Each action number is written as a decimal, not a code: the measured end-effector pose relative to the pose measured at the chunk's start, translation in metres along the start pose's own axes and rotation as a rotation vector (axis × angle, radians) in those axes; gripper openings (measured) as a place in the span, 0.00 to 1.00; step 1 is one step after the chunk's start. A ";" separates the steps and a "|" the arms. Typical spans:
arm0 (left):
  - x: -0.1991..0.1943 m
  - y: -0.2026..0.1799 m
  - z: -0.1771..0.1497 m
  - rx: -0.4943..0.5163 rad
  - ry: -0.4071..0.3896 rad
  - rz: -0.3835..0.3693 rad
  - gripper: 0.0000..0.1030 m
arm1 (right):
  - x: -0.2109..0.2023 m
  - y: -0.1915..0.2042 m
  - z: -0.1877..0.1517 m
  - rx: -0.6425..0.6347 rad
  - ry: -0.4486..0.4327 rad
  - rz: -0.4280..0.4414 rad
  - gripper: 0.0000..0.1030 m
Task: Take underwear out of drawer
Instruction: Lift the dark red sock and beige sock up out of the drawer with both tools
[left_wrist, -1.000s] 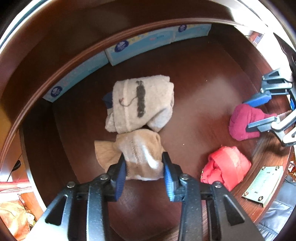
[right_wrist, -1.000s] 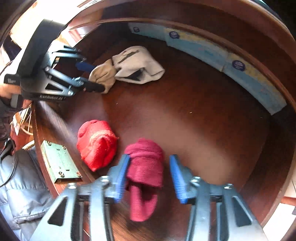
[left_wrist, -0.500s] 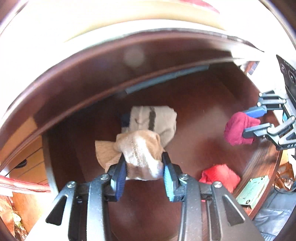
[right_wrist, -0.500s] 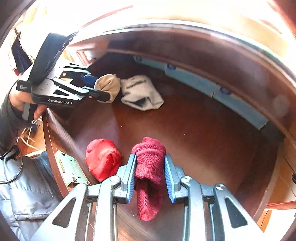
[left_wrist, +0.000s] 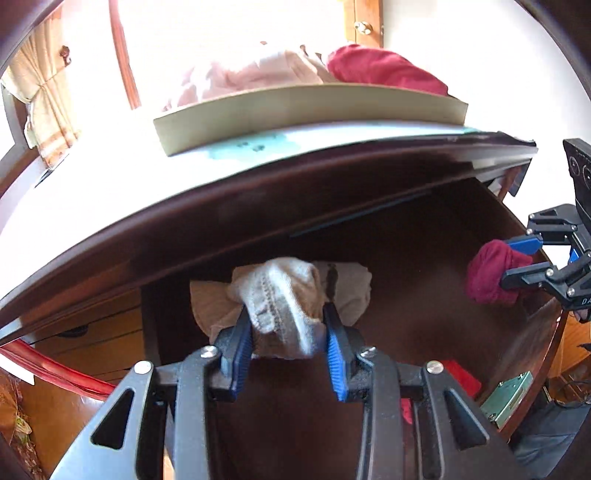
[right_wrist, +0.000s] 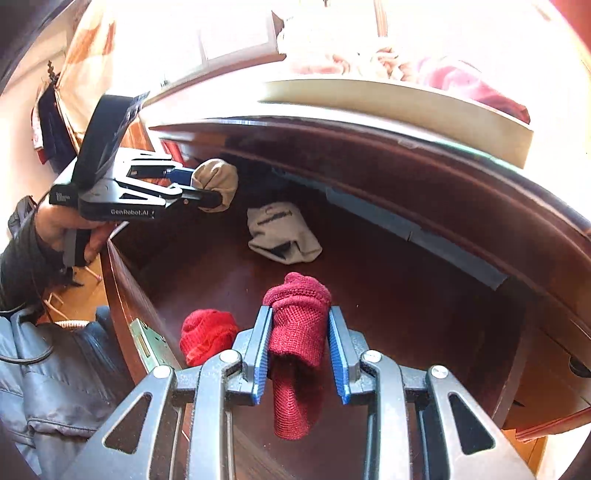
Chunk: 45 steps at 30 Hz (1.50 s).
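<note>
Partly, the red piece (left_wrist: 458, 373) hides behind left fingers (left_wrist: 334, 354) — drawer (left_wrist: 406, 229) dim

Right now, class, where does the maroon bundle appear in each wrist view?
Left wrist: maroon bundle at far right, clamped in the right gripper.
Right wrist: maroon bundle low centre, between the pads.
Shared landmark: grey garment on the drawer floor.

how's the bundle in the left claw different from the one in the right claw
The beige bundle in the left claw is pale with a stitched seam; the maroon bundle in the right claw is dark knit. The beige one bulges wide; the maroon one hangs long and narrow. Both are clamped, lifted off the drawer floor.
</note>
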<state>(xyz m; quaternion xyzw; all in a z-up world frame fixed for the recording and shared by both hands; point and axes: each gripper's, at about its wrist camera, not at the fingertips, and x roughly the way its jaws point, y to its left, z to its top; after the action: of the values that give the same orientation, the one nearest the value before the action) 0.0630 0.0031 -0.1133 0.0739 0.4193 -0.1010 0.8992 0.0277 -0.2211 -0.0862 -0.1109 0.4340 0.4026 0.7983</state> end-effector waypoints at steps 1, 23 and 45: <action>-0.001 0.002 0.000 -0.002 -0.009 0.003 0.33 | -0.001 0.000 0.000 0.003 -0.012 -0.002 0.31; -0.026 0.012 0.000 -0.070 -0.154 0.126 0.33 | -0.032 0.011 -0.013 -0.071 -0.230 -0.075 0.31; -0.033 0.005 -0.002 -0.111 -0.236 0.134 0.33 | -0.047 0.011 -0.020 -0.055 -0.359 -0.101 0.31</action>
<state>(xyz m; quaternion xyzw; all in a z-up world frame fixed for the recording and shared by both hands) 0.0421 0.0121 -0.0893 0.0396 0.3097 -0.0257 0.9497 -0.0067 -0.2502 -0.0592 -0.0809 0.2671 0.3871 0.8788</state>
